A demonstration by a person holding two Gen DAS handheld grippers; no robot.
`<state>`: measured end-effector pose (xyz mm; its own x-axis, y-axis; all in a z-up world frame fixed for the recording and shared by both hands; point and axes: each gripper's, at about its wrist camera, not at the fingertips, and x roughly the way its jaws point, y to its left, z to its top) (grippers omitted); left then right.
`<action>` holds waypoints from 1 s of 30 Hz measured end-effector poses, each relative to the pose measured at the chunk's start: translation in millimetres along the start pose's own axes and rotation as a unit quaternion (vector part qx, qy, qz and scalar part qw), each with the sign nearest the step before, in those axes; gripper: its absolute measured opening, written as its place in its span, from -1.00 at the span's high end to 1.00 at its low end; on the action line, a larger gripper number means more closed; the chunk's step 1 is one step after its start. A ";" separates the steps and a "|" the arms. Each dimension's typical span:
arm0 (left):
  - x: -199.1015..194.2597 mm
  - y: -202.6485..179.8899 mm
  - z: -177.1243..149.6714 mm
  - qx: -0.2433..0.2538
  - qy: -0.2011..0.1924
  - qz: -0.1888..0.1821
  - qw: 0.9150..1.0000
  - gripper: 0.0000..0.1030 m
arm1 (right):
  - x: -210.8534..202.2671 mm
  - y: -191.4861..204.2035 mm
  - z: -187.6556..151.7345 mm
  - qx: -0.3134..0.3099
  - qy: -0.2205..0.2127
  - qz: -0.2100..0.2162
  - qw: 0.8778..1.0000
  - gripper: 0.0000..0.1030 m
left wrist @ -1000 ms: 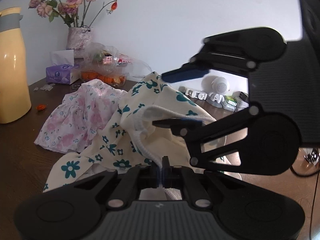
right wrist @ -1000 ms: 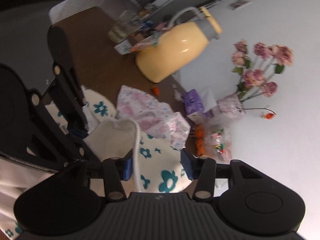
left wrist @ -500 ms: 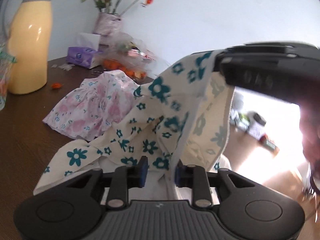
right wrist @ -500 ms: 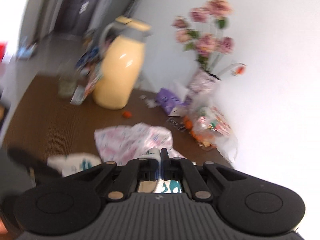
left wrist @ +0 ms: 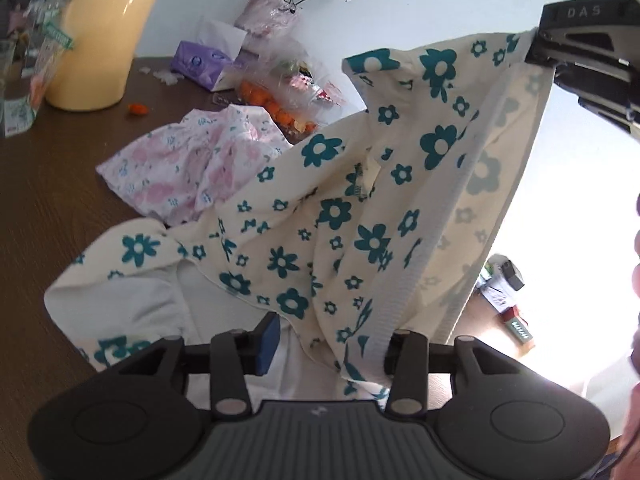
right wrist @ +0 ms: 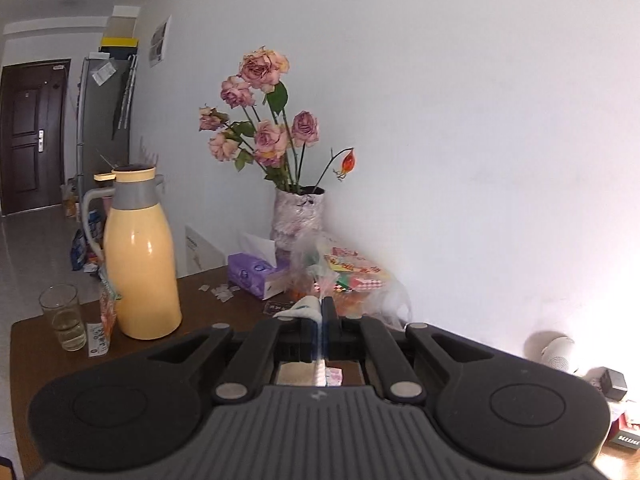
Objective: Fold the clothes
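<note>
A: Starting at the left of the table [left wrist: 36,208], what's there?

B: A yellow jug [left wrist: 100,32] and a glass [right wrist: 64,316], then a pink floral garment [left wrist: 192,164] lying crumpled on the wood, plainly unfolded. No folded clothes show anywhere

A: And the cream garment with teal flowers [left wrist: 340,216]?

B: Its lower part is bunched on the table in front of the pink one; the rest rises up and to the right, where the right gripper [left wrist: 576,48] holds its ribbed edge aloft

A: Is that gripper really clamped?

B: Yes. In its own view the right gripper's jaws are pressed together on a thin strip of the cream fabric [right wrist: 308,308]

A: The left gripper [left wrist: 328,340]?

B: Its jaws have just been opening. They stand spread, with cloth draped between them; the blue pad on the left [left wrist: 268,338] is clear of it, and the ribbed edge rests against the other finger, so I read no pinch

A: So how far along?

B: Early, I'd judge. The cream piece is only being lifted out to find its shape. It has to be laid flat and folded, and the pink one hasn't been started
</note>
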<state>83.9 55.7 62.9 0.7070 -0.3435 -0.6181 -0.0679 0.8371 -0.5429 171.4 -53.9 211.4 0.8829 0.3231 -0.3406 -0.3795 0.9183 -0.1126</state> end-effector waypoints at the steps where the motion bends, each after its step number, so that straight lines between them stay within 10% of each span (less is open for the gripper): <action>1: -1.4 0.2 -0.3 -0.007 0.006 -0.003 1.000 0.08 | 0.1 1.7 -1.4 -0.004 -0.002 -0.005 1.000 0.96; 14: -7.9 -8.5 -2.1 -0.038 0.039 -0.038 0.998 0.15 | 0.9 11.9 -9.7 0.000 -0.009 -0.022 1.000 0.96; 18: -6.1 -5.3 -3.2 -0.046 0.048 -0.066 0.996 0.88 | -0.9 11.5 -11.7 -0.006 -0.010 -0.029 1.000 0.96; 25: -34.8 -19.5 29.2 0.088 -0.046 0.019 0.995 0.92 | -15.3 -21.8 -11.9 -0.021 -0.013 -0.064 0.998 0.96; 30: -73.2 -61.1 118.7 0.169 -0.149 0.103 0.969 0.93 | -41.0 -78.1 11.3 0.049 -0.006 -0.058 0.997 0.96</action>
<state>119.8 80.2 208.8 0.8785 -0.0576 -0.4742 -0.0314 0.9836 -0.1777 168.0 -136.3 244.8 0.9228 0.2162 -0.3188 -0.2467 0.9674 -0.0579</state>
